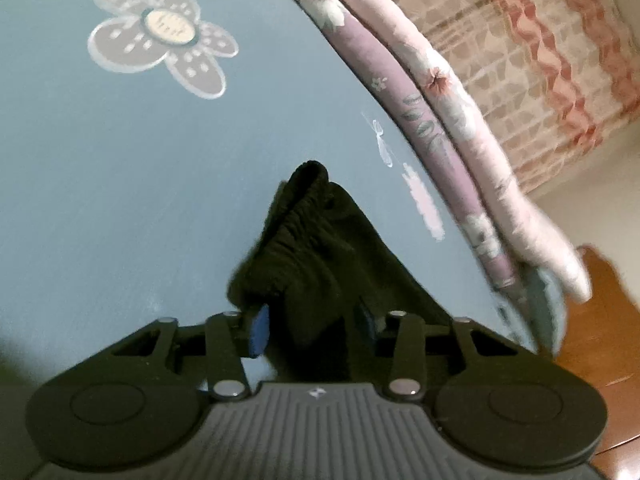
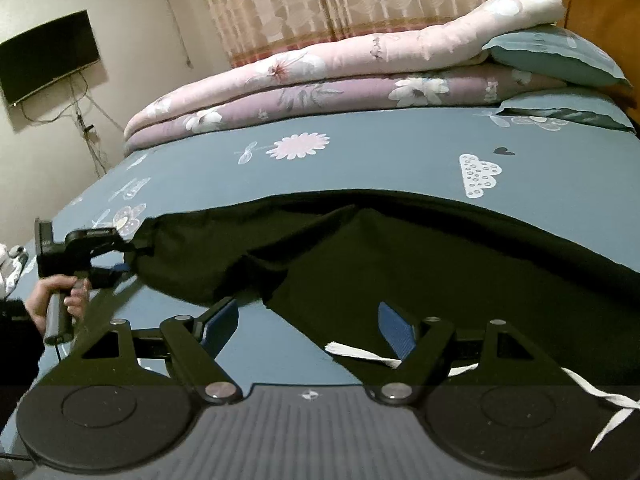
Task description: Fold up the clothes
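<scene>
A black garment (image 2: 400,248) with a white drawstring (image 2: 360,354) lies spread across the blue flowered bedsheet (image 2: 360,160). In the left wrist view its gathered elastic edge (image 1: 304,240) is bunched between the blue pads (image 1: 258,334) of my left gripper (image 1: 312,324), which is shut on the cloth. The right wrist view shows the same left gripper (image 2: 120,258) pinching the garment's left end, with a person's hand (image 2: 60,292) on its handle. My right gripper (image 2: 308,326) stands open just above the garment's near edge. The cloth lies by its right pad (image 2: 396,330), and neither pad presses on it.
Folded pink and purple quilts (image 2: 320,80) are stacked along the bed's far side. Teal pillows (image 2: 552,56) rest against a wooden headboard (image 2: 600,8) at the right. Behind are a patterned curtain (image 2: 360,0) and a wall-mounted screen (image 2: 48,56) with dangling cables.
</scene>
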The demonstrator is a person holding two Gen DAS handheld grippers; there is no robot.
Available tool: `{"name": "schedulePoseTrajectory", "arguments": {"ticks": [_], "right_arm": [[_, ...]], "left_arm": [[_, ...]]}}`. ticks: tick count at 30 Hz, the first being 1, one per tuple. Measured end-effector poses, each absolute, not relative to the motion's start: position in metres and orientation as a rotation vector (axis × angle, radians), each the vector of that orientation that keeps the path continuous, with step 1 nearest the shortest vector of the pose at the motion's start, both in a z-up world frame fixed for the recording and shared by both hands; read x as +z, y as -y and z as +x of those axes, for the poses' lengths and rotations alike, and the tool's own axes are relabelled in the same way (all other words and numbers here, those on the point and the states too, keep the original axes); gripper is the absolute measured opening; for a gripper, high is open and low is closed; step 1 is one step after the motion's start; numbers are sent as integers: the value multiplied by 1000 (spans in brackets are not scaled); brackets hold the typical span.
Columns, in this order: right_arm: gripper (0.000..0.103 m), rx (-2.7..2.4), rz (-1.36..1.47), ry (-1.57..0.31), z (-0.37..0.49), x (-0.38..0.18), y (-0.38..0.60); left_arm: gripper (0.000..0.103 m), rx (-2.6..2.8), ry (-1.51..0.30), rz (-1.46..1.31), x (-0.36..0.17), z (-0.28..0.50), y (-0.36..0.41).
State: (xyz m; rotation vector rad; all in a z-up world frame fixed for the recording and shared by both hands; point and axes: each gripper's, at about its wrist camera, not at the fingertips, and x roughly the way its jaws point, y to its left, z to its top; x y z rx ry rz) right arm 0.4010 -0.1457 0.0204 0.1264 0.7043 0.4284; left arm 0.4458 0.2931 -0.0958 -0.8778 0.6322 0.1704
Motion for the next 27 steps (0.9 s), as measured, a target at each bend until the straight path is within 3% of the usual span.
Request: {"name": "schedulePoseTrajectory", "arguments": {"ticks": [1,2,18,20,27], "right_arm": [[81,427,122,-706,401,19,144],[81,428,119,-709,401,18,143],[81,409,54,-751,405,3,131],[81,425,50,-759,408,4,129],[81,580,-75,-733,443,41,111]], "left_arm": [[12,181,-647,-839,-93,448,-294],[11,189,-661,-809,-90,454,-295],[12,173,-665,-519,-32,532,-323],[14,168,-699,-529,-39,525,-324],[36,171,-813,-574,-55,488,-329]]}}
